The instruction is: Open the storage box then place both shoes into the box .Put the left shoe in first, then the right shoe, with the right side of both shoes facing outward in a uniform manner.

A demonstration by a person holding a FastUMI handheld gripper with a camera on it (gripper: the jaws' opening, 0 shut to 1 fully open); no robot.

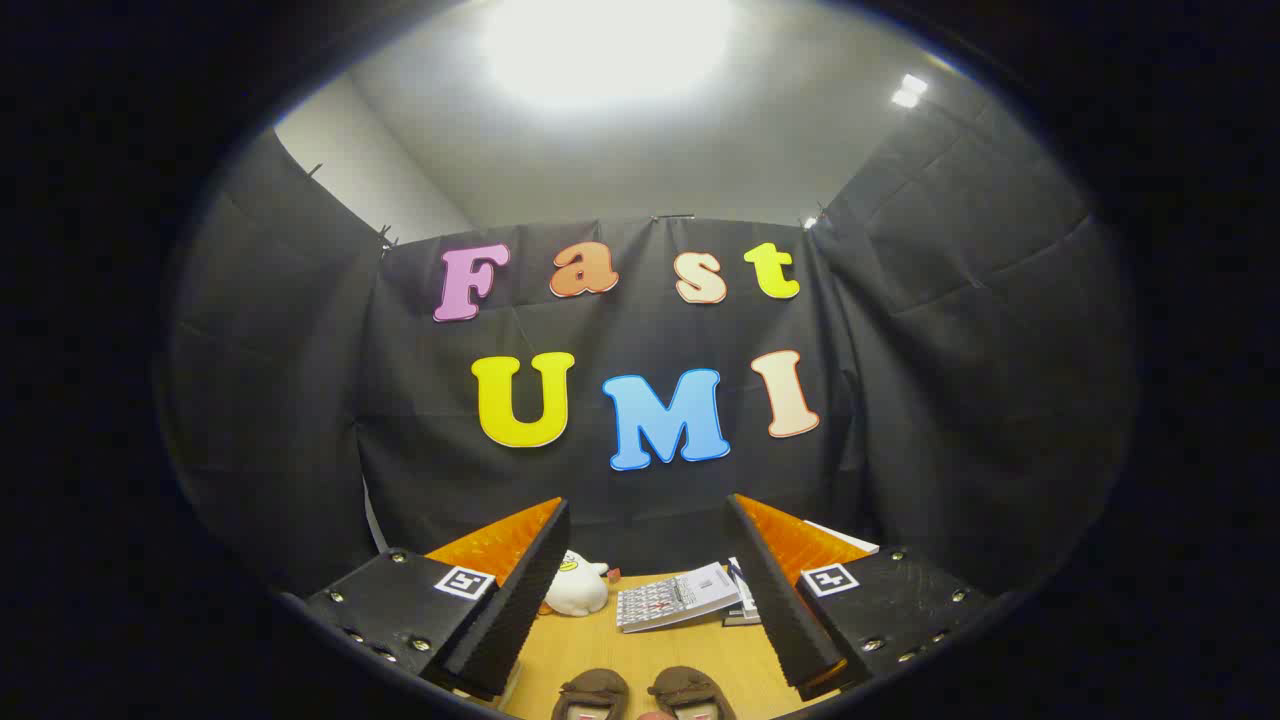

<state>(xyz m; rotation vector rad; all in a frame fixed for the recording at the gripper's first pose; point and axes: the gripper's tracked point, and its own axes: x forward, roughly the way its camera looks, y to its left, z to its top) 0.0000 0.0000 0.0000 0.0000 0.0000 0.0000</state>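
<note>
A: What's the two-finger gripper doing?

B: Its black ridged fingers are spread wide apart with nothing between them, held above the light wooden table

A: And the shoes?

B: The pair of brown fuzzy shoes sits side by side at 6 o'clock, low between the fingers

A: Anything beyond?

B: A white plush toy at 11 o'clock from the shoes, a grey desk calendar at 1 o'clock

Both brown shoes are cut off below, toes alone visible. The right finger hides part of the calculator. The white toy is partly hidden behind the left finger.
</note>
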